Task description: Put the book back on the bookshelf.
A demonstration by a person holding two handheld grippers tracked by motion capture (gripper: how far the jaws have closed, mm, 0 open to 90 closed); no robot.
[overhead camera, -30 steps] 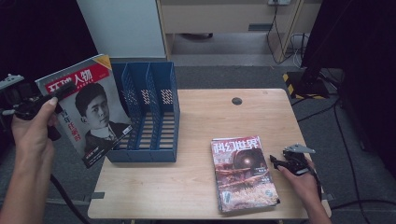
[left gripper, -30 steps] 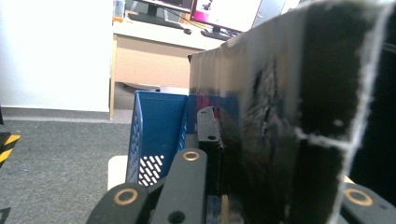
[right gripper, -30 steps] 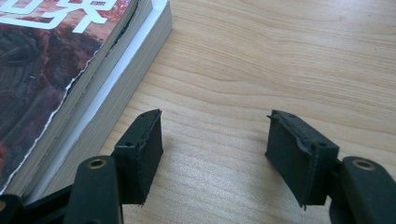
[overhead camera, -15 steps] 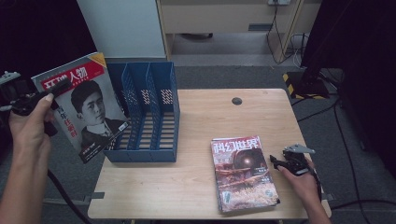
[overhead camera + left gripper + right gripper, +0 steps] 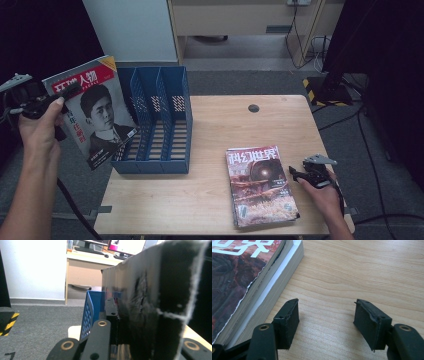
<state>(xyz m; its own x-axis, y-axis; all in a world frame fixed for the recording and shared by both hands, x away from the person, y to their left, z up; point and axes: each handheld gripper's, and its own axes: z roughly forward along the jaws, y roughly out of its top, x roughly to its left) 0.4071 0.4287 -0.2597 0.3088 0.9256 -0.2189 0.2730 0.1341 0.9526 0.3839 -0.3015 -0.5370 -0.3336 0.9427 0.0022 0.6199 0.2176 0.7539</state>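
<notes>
In the left gripper view, the held magazine (image 5: 160, 300) was a dark blur, cut off at twelve and three o'clock, hiding the blue file rack (image 5: 93, 307) beyond. The magazine stack (image 5: 244, 282) ran off at nine o'clock.

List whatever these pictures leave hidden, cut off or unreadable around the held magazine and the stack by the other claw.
- Left claw, left claw view: the held magazine is a dark blur that covers the far jaw.
- Blue file holder, high view: the magazine hides its left wall.
- Magazine stack, right claw view: cut off by the left and top edges.
- Stack, high view: small cover print unreadable.
</notes>
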